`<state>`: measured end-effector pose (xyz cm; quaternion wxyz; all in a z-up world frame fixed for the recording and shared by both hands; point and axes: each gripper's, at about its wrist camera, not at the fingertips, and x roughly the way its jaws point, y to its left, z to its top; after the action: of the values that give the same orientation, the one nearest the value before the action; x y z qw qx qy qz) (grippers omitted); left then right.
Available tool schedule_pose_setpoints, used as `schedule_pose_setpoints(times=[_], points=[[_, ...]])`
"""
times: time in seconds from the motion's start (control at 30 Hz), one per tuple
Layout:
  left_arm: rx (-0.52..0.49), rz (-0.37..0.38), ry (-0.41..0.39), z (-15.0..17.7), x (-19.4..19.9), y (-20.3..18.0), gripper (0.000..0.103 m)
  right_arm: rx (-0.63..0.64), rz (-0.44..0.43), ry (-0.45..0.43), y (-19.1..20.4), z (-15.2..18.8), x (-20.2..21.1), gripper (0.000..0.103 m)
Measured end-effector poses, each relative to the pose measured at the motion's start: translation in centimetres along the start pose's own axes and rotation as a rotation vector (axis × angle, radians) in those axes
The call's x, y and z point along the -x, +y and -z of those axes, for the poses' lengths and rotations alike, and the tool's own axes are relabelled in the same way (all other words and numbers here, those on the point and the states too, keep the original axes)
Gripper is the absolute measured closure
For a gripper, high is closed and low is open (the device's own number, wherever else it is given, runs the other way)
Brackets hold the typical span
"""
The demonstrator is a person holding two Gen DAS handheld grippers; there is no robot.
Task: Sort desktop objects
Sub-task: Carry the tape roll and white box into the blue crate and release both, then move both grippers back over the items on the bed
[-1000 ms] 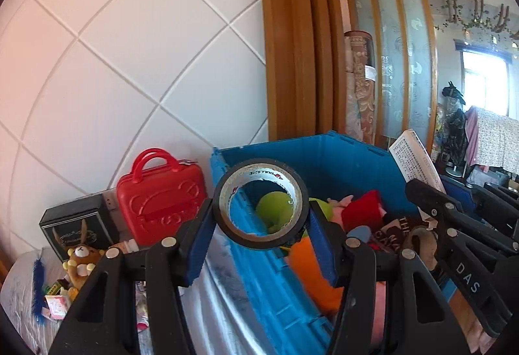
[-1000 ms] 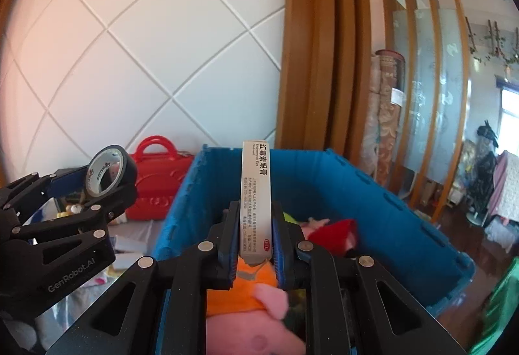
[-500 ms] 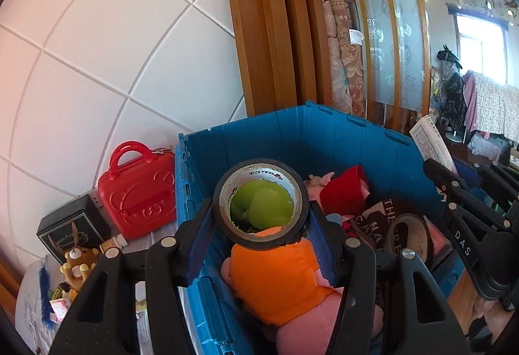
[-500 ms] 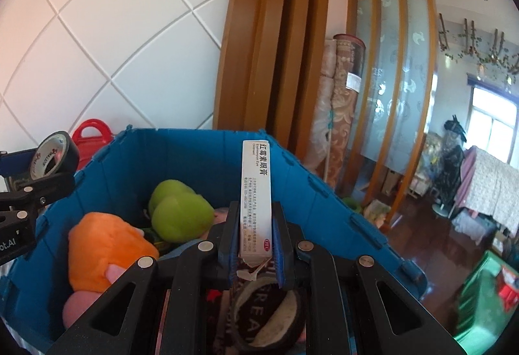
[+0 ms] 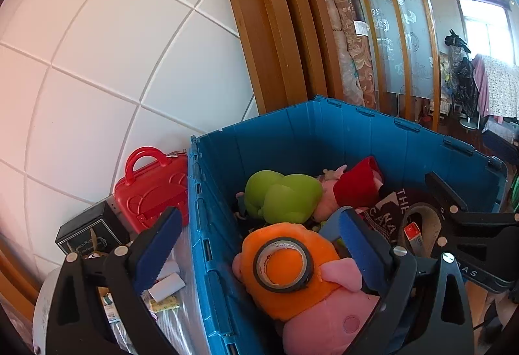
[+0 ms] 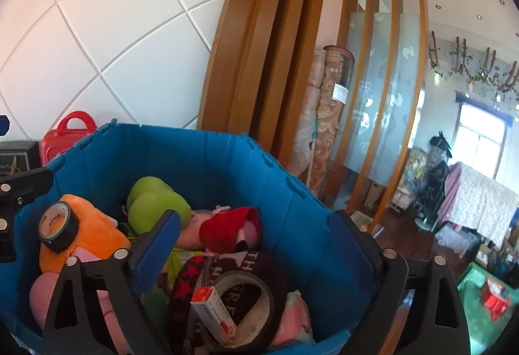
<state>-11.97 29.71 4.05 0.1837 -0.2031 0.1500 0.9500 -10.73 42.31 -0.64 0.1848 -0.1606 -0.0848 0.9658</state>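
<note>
Left wrist view: your left hand-held gripper (image 5: 256, 235) jaws opening, nothing clamped; tape roll (image 5: 283, 264) lies flat on orange plush (image 5: 259, 246) in blue crate (image 5: 324, 134), just below the fingertips.

Right wrist view: your right hand-held gripper (image 6: 256, 241) jaws opening, empty; medicine box (image 6: 212, 309) rests below, long axis tilted, inside larger tape ring (image 6: 256, 296).

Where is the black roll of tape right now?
The black roll of tape lies inside the blue plastic crate, on the orange plush toy, near the crate's left wall.
</note>
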Motion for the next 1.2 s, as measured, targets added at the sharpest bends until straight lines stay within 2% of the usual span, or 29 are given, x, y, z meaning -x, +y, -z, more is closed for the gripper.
schedule_pose_setpoints(times=[0.13,0.33,0.43,0.53,0.8,0.97,1.2], points=[[0.011,-0.003,-0.002,0.3,0.4,0.4,0.005,0.019,0.015,-0.005,0.1,-0.1,0.3,0.0],[0.033,-0.038,-0.022,0.6,1.8,2.0,0.005,0.018,-0.007,0.008,0.2,-0.4,0.9,0.0],[0.052,-0.054,-0.025,1.0,2.5,3.2,0.005,0.014,-0.034,0.041,0.7,-1.0,1.1,0.0],[0.072,-0.071,-0.029,1.4,3.3,4.7,0.004,0.013,-0.112,0.098,2.0,-1.7,1.4,0.0],[0.129,-0.141,-0.045,3.6,6.4,10.3,0.005,0.069,-0.221,0.094,7.8,-3.3,4.2,0.0],[0.189,-0.224,-0.051,5.9,8.8,15.5,0.004,0.114,-0.32,0.076,13.0,-4.3,6.4,0.0],[0.298,-0.335,-0.007,10.2,11.0,23.0,0.004,0.203,-0.445,0.053,21.6,-4.7,8.9,0.0]])
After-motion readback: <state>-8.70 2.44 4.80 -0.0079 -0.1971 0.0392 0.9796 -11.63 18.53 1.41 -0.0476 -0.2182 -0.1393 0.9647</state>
